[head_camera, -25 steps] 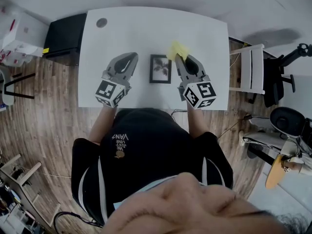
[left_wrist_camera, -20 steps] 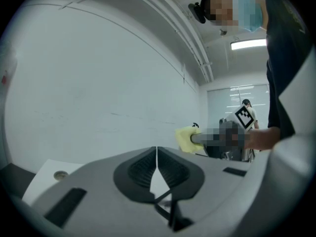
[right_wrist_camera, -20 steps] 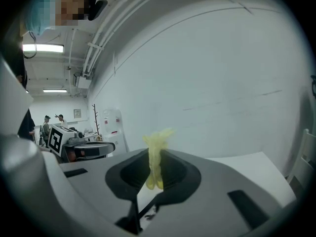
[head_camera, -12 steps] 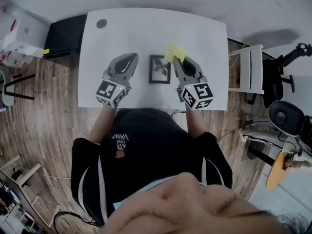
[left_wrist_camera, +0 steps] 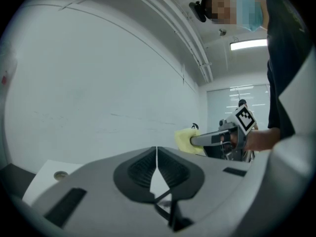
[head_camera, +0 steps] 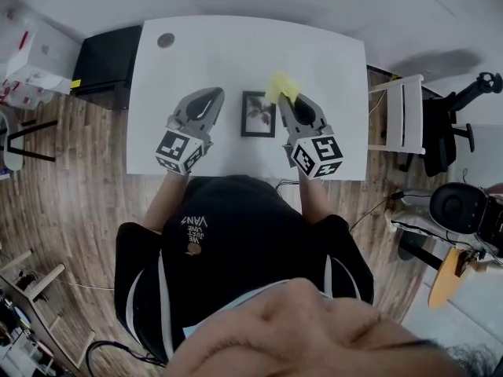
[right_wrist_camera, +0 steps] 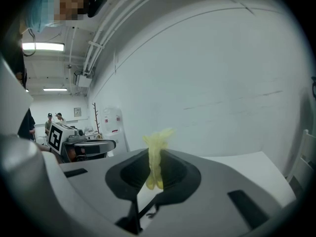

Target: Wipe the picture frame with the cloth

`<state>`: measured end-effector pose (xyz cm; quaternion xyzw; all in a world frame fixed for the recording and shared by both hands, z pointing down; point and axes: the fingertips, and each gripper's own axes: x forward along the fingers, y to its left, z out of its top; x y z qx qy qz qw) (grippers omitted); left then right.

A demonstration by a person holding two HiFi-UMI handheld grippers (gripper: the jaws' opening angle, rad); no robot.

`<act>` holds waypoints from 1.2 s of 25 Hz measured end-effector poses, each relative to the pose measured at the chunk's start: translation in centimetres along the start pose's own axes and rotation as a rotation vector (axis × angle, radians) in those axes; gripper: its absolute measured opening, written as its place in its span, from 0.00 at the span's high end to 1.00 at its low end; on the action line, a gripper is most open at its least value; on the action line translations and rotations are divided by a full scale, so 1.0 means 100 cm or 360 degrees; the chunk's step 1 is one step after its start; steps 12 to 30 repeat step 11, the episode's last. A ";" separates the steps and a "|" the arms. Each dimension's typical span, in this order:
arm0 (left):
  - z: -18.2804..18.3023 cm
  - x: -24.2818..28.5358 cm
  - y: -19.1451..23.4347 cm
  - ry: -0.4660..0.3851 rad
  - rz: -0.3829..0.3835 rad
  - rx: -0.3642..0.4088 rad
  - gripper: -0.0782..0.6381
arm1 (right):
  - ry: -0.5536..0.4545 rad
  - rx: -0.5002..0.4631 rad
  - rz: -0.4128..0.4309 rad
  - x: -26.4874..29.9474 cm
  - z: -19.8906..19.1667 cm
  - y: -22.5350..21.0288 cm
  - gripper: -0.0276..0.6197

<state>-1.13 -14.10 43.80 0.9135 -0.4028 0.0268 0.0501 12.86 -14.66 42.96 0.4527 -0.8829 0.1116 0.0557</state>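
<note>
Now the right tool [right_wrist_camera: 155, 154] is clamped on a crumpled yellow cloth [right_wrist_camera: 157, 141]. Its own view shows the fabric pinched in the seam between the two jaws, with a tuft standing up beyond the tips and a short end hanging on the near side. The left tool [left_wrist_camera: 156, 154] carries nothing; its jaws are pressed together along a thin line.

Seen from the head view, both tools are over the near half of a white rectangular table [head_camera: 236, 49]. They point away from the person, each with its marker cube toward the body. A small dark rectangular picture frame [head_camera: 258, 114] lies flat on the table between the two tools, just inboard of the right tool and a little farther from the left tool. The cloth sits past the right tool's tips, close to the frame's far right corner; whether it touches the frame I cannot tell.

Well ahead of the left tool, near the table's far left corner, is a round grey grommet [head_camera: 165, 40]. A black cabinet [head_camera: 102, 57] stands outboard of the left tool, beyond the table's edge.
</note>
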 end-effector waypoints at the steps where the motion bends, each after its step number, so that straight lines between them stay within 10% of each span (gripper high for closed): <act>1: 0.000 0.000 0.000 -0.0001 -0.0002 0.0000 0.87 | 0.0000 0.0000 -0.0001 0.000 0.000 0.000 0.89; 30: -0.001 0.002 0.000 0.0003 0.0002 -0.0006 0.87 | 0.0003 0.0006 0.0000 0.001 -0.001 -0.002 0.89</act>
